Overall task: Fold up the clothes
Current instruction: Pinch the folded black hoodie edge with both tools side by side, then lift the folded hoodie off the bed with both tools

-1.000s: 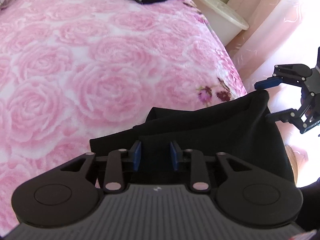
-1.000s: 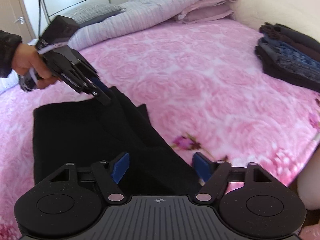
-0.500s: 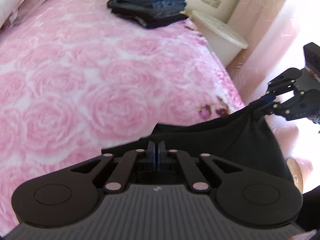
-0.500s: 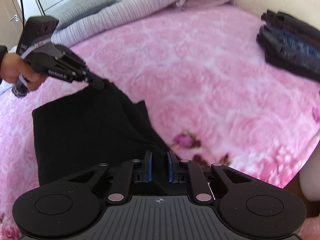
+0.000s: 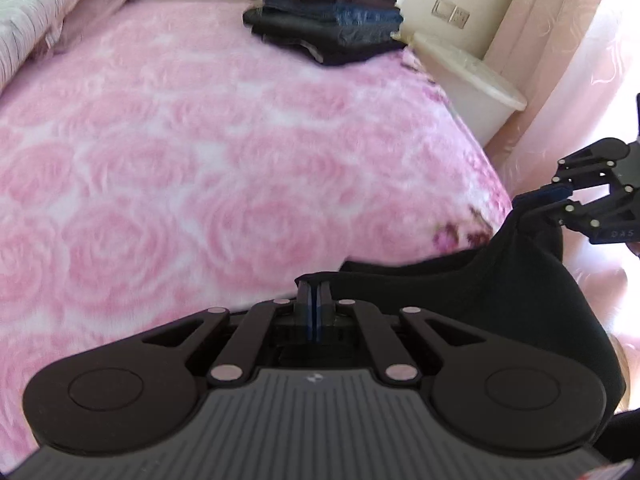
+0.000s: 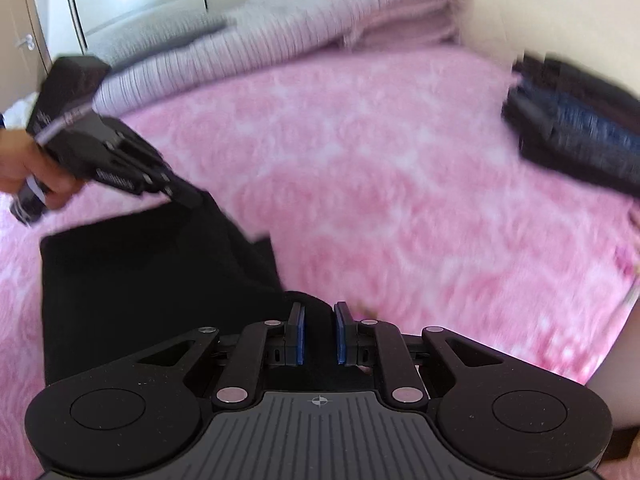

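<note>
Step in hand: black garment (image 6: 152,280), at near edge of bed (image 5: 200,152), is gripped by left tool (image 5: 313,300) and right tool (image 6: 319,334). Next, likely: edge is carried across for fold.

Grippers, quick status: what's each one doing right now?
Left gripper: closed, pinching an edge of the black garment.
Right gripper: closed on a bunched fold of the same black garment, pads held slightly apart by the cloth.

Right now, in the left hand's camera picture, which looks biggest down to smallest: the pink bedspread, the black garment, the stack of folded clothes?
1. pink bedspread
2. black garment, enlarged by nearness to the camera
3. stack of folded clothes, far off, so true size unsure
</note>
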The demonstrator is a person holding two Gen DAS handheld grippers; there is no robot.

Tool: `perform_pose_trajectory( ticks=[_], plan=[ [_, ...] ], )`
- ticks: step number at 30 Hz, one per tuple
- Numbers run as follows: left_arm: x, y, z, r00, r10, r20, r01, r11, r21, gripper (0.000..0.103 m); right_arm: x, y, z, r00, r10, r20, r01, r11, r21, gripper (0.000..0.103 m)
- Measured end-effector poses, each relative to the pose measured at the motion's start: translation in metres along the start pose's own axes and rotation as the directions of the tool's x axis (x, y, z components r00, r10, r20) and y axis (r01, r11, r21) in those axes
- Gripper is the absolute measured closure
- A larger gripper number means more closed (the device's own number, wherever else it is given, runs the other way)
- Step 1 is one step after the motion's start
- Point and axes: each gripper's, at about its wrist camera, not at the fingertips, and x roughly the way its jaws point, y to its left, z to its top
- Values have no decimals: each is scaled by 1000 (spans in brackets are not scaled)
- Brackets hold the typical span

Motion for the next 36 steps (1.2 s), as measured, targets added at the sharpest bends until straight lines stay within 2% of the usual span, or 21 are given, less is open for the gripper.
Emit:
perform_pose_trajectory(
  ticks=[2, 3, 6, 10, 11, 14, 16, 19, 21, 25, 27, 32, 34, 35, 36],
  plan=[
    [11, 2, -3, 1000, 2, -19, -2, 1000, -16, 102, 4, -2, -5, 1000, -13, -9, 13, 1000, 3, 89],
    [15, 2, -3, 1000, 4, -29, -4, 1000, -17, 102, 13, -5, -13, 999, -12, -41, 12, 1000, 18, 88],
    [19, -2, -1, 998, 17, -52, -16, 1000, 7, 101, 21, -5, -21, 998, -9, -67, 9, 1000, -4, 88],
    [10, -3, 3, 996, 58, -66, -56, 998, 33, 91, 12, -4, -15, 997, -15, -70, 15, 1000, -3, 85],
    [3, -4, 4, 995, 75, -61, -73, 997, 37, 91, 7, -1, -13, 997, -31, -66, 31, 1000, -6, 79],
    [-21, -13, 4, 993, 118, -24, -116, 991, 66, 93, -14, 12, -11, 994, -111, -24, 110, 993, -33, 77],
    [-37, -25, 3, 995, 98, 17, -99, 991, 93, 94, -28, 22, -13, 991, -131, 1, 131, 991, -30, 77],
    [-27, -45, -5, 999, 35, -12, -33, 991, 130, 92, -30, 31, -19, 995, -98, 6, 98, 995, -4, 77],
    [-3, -54, -15, 997, 19, -69, -8, 986, 166, 92, -17, 27, -30, 995, -95, -25, 96, 994, 48, 77],
    [18, -48, -18, 997, 20, -81, -6, 986, 165, 97, 3, -13, -65, 986, -119, -119, 149, 945, 291, 77],
    [28, -45, -19, 996, 20, -83, -6, 987, 162, 97, -4, -22, -74, 982, -137, -132, 172, 936, 307, 77],
    [-7, -54, -24, 993, 90, -76, -71, 972, 223, 96, -42, -7, -83, 970, -198, -144, 233, 927, 293, 77],
    [-31, -60, -31, 991, 117, -61, -98, 961, 257, 89, -60, 14, -83, 968, -213, -130, 241, 936, 258, 77],
    [-44, -63, -37, 990, 128, -57, -107, 954, 281, 87, -67, 28, -82, 967, -226, -121, 248, 944, 219, 67],
    [-57, -67, -43, 989, 138, -52, -116, 945, 306, 80, -73, 43, -82, 965, -238, -110, 255, 950, 181, 38]
  ],
)
